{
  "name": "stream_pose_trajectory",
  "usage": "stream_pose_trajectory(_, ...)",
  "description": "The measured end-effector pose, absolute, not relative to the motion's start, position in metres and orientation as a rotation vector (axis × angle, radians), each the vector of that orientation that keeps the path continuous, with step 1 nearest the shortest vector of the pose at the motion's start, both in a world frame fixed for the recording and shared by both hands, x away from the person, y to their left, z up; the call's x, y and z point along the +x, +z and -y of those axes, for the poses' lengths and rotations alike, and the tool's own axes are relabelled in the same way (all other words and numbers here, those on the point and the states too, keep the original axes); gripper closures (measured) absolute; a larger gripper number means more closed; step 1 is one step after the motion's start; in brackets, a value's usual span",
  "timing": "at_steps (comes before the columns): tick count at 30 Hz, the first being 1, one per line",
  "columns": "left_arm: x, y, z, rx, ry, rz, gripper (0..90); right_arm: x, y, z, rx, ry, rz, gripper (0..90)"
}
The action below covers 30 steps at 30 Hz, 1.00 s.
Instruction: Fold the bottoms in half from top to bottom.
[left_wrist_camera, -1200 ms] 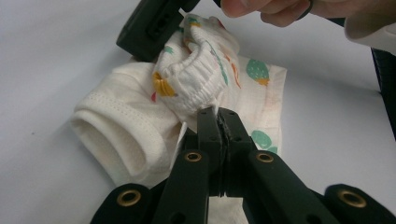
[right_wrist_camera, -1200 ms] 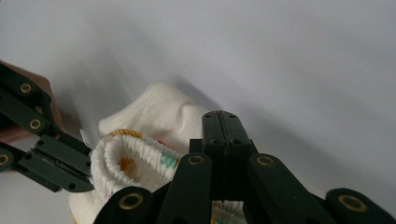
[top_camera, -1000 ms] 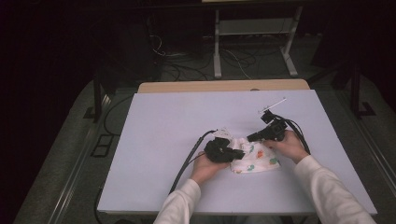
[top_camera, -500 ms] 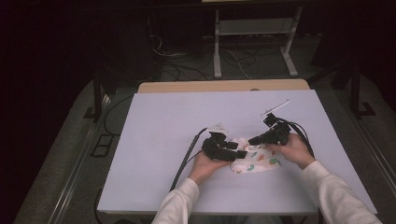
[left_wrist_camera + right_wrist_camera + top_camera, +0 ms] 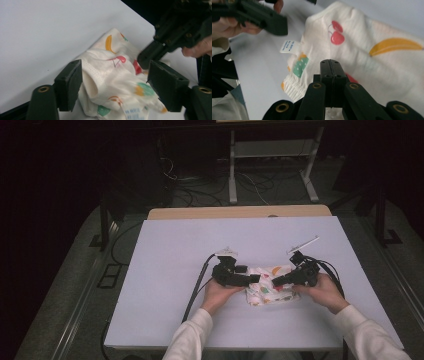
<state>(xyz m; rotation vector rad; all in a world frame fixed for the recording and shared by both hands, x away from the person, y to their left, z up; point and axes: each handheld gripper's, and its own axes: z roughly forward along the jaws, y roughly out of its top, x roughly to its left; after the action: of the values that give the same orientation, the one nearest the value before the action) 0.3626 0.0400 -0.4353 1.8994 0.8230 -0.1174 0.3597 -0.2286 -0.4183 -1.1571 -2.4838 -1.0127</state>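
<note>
White cloth (image 5: 270, 289): bunched, fruit-printed.
Left gripper (image 5: 115, 85): jaws just opening, cloth between, released.
Right gripper (image 5: 331, 66): together, pinching cloth.

A crumpled cloth (image 5: 270, 290) lies on the desk (image 5: 175, 255), toward its near edge. The left tool (image 5: 254, 279) sits at its left, the right tool (image 5: 276, 282) at its right.

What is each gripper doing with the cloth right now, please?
Left gripper: fingers just opened, printed cloth between them, not gripped.
Right gripper: fingers shut; whether they pinch the cloth cannot be told.
</note>
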Motion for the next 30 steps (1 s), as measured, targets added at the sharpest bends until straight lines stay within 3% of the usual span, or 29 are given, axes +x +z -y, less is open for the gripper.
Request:
stream_pose_trajectory(10, 0.369, -0.436, -0.039, 1.877, -0.130, -0.886, 14.7, 0.340, -0.437, 0.242, -1.163, -1.056, 2.431, 88.7)
stream_pose_trajectory(30, 0.379, -0.438, -0.037, 1.865, -0.118, -0.937, 13.1, 0.333, -0.452, 0.244, -1.194, -1.119, 2.436, 88.6)
